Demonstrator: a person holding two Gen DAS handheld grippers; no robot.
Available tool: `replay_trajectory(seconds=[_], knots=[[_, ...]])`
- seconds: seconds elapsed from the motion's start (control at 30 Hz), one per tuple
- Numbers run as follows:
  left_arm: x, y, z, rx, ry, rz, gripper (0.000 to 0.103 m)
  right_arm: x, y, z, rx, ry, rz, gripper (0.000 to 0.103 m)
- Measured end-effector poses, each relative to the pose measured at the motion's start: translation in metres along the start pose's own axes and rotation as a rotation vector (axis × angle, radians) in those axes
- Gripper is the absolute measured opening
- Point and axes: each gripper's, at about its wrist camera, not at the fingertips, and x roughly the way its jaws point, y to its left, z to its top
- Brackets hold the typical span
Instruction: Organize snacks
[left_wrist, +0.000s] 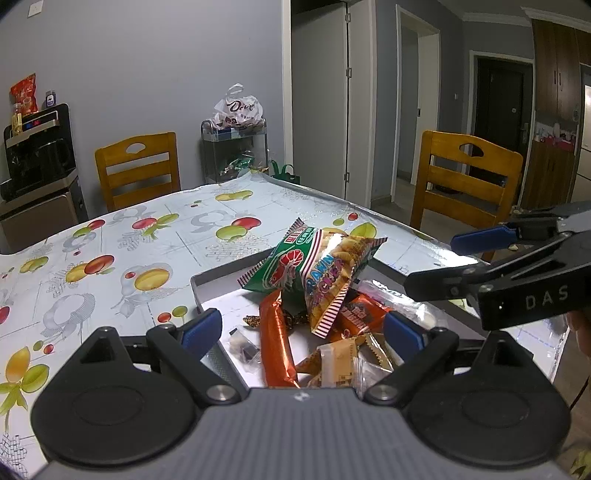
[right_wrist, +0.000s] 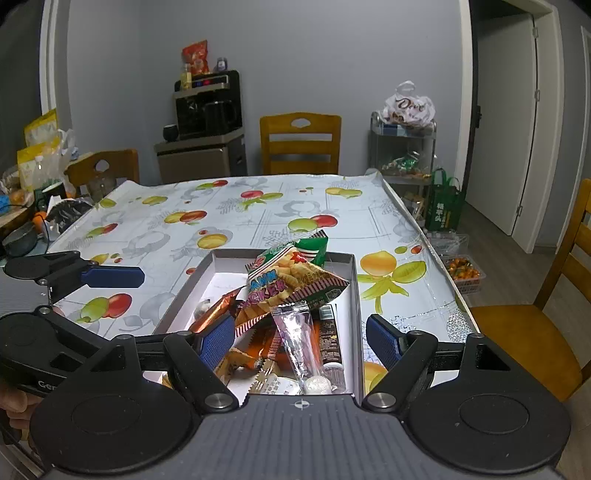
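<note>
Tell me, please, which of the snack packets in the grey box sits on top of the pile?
The prawn cracker bag, green and red-striped with yellow crackers pictured, lies tilted on top of the heap in the box. The orange stick packet and the clear sachet lie lower.

From the right wrist view, the table lies bare from ten to one o'clock, an open run to its far edge. Straight ahead at twelve the tray is heaped: the prawn cracker bag stands tall at its far end, with a clear sachet and an orange bar crowding the near half, leaving only a white patch of floor at eleven. The left gripper reaches in at nine, barring that side. At two o'clock a strip of cloth beside the tray wall is free up to the table edge, with a chair beyond at three
</note>
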Motion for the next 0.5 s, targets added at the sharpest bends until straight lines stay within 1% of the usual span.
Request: replay_trajectory(seconds=[0.5], knots=[[-0.0025, -0.0044, 0.0014, 0.014, -0.007, 0.001, 0.096, -0.001, -0.0007, -0.0008, 0.0, 0.0, 0.0, 0.078]])
